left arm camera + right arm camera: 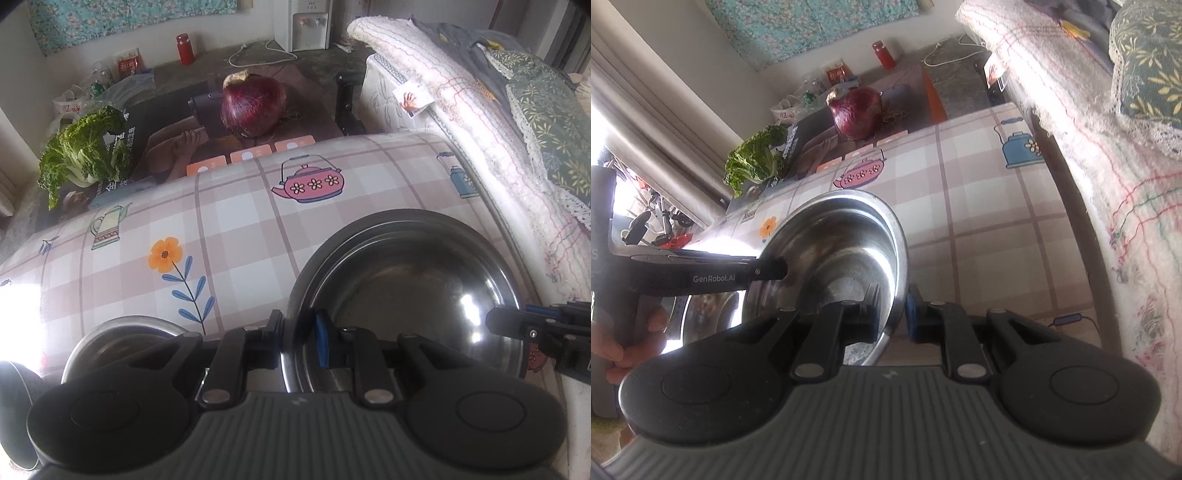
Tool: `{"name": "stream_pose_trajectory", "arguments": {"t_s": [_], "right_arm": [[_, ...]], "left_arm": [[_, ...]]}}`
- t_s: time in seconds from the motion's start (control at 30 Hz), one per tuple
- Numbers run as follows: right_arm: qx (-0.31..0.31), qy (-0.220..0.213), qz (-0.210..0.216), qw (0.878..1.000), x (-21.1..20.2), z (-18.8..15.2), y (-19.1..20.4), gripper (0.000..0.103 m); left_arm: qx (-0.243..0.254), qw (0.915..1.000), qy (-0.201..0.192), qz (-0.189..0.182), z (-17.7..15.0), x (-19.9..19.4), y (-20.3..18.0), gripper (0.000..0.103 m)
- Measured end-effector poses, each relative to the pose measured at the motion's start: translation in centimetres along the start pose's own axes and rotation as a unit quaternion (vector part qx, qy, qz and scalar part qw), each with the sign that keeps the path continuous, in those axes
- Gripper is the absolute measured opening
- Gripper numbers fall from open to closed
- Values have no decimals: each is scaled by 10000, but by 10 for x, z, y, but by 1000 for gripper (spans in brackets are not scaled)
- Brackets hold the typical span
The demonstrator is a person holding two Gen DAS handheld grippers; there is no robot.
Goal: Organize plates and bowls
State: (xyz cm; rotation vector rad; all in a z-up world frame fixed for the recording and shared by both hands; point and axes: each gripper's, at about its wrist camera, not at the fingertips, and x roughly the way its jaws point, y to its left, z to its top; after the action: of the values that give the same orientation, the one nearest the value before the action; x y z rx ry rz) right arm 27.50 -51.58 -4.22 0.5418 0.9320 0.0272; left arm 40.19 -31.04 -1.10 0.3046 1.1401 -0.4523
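Steel is what we grip on both sides: a deep bowl [834, 258] standing on the checked cloth [236, 221]. Our left gripper [297, 339] is clamped on its left rim, and our right gripper [892, 306] is clamped on the opposite rim. A second bowl [122, 336] sits just beside it, to the left. Beyond the cloth's far edge we see a red onion [253, 105] and a green cabbage [86, 151].
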Motion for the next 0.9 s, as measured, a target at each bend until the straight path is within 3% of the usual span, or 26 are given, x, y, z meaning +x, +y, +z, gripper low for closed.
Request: {"name": "stream_pose_trajectory", "arguments": {"t_s": [0.27, 0.47, 0.6, 0.9], "right_arm": [[-217, -136, 146, 9996, -22, 10, 32, 13], [-486, -125, 451, 9977, -19, 13, 77, 13], [-632, 22, 668, 9958, -1, 10, 109, 13], [-727, 525, 886, 9920, 60, -7, 152, 14]], "left_arm": [[-150, 9994, -290, 121, -9, -42, 23, 19], [-434, 9975, -394, 404, -28, -69, 66, 20], [-625, 9955, -401, 592, -43, -77, 96, 20], [-1071, 9911, 18, 787, -73, -55, 150, 20]]}}
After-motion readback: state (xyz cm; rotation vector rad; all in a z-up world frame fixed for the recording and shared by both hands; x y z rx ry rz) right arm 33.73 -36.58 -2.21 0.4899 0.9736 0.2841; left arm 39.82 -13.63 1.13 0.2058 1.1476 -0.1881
